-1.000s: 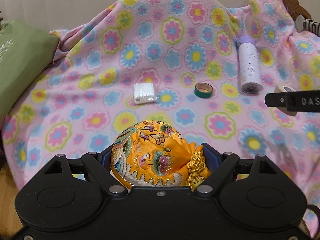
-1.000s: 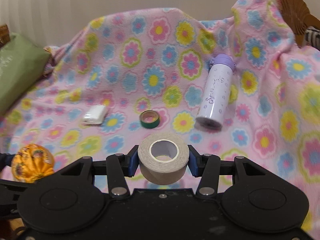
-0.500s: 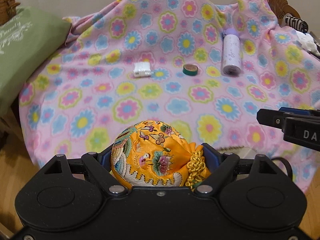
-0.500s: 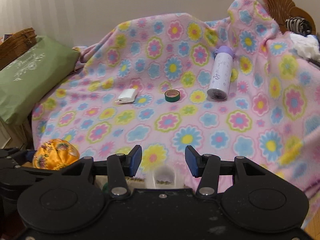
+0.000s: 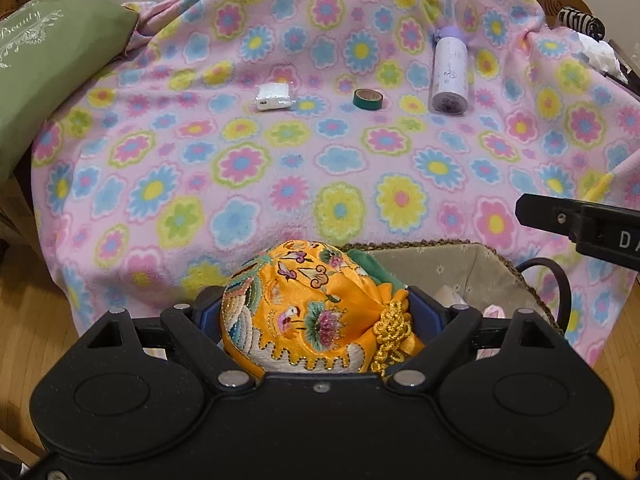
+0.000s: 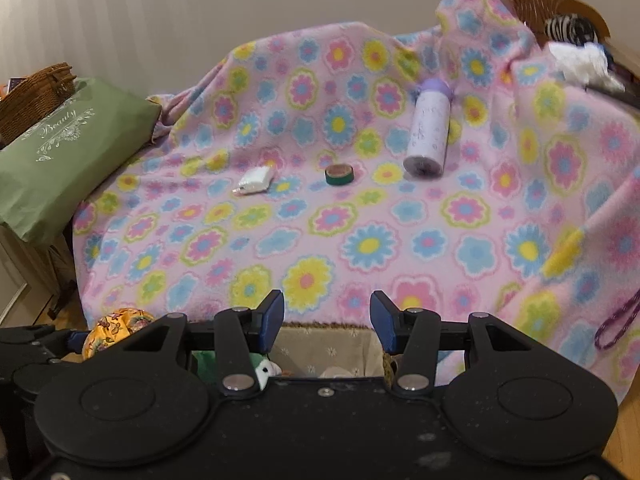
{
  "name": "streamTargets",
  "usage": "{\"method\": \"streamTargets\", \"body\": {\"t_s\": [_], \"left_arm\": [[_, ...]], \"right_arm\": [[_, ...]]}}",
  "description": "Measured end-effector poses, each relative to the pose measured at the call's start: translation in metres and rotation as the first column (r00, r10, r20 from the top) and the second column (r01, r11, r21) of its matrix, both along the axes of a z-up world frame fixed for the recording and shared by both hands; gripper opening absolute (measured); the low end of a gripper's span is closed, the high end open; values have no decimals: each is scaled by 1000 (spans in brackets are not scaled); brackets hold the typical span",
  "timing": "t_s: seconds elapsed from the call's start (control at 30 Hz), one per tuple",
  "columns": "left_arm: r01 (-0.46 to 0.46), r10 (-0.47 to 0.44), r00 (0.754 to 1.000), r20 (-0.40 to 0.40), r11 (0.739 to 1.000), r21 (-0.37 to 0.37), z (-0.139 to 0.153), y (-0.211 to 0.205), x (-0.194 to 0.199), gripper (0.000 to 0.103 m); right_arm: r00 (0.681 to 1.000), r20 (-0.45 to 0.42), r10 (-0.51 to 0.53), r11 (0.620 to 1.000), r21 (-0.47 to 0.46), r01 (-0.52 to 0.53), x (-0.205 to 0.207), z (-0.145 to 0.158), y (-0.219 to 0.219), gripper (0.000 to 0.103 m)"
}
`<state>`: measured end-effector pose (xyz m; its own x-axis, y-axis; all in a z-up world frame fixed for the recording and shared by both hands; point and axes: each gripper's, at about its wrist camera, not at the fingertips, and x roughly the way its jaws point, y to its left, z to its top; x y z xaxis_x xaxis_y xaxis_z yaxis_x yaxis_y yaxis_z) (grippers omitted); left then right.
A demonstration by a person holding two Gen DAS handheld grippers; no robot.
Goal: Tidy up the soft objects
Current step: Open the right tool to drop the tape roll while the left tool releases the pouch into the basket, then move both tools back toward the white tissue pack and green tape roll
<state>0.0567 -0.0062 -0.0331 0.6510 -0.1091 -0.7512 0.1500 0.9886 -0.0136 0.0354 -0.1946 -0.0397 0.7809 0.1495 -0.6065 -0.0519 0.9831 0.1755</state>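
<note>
My left gripper is shut on an orange embroidered pouch and holds it over the near left edge of a fabric-lined woven basket on the floor in front of the bed. The pouch also shows at the lower left of the right wrist view. My right gripper is open and empty, above the same basket, which holds soft items I cannot make out clearly.
A pink flowered blanket covers the bed. On it lie a white charger, a green tape roll and a lilac bottle. A green cushion sits at the left. Wooden floor lies below.
Both grippers have pulled back from the bed to over the basket. The right gripper has opened and let go of the beige tape roll. The left still holds the pouch.
</note>
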Motion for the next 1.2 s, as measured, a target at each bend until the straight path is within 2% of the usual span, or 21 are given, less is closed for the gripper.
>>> {"method": "streamTargets", "body": {"t_s": [0.2, 0.37, 0.53, 0.77, 0.97, 1.03, 1.2], "left_arm": [[16, -16, 1000, -4, 1000, -5, -2, -1, -3, 88], [17, -17, 1000, 16, 1000, -15, 1, 0, -3, 88], [-14, 13, 998, 56, 1000, 10, 4, 5, 2, 88], [-51, 41, 991, 125, 995, 80, 7, 12, 20, 88], [-93, 74, 981, 181, 991, 101, 13, 29, 45, 90], [-110, 88, 976, 199, 989, 101, 14, 35, 52, 94], [-171, 135, 960, 246, 976, 132, 9, 44, 65, 95]], "right_arm": [[1000, -12, -4, 1000, -2, 4, 1, -5, -1, 49], [1000, 3, -4, 1000, -9, 4, 2, -3, -1, 52], [1000, 14, -19, 999, -26, 20, 7, -4, -4, 54], [998, 40, -51, 993, -101, 55, 20, -4, -5, 56], [995, 70, -75, 984, -157, 85, 35, -2, -9, 57], [992, 87, -86, 979, -175, 101, 39, -1, -11, 59], [987, 116, -112, 964, -228, 136, 47, -3, -10, 60]]}}
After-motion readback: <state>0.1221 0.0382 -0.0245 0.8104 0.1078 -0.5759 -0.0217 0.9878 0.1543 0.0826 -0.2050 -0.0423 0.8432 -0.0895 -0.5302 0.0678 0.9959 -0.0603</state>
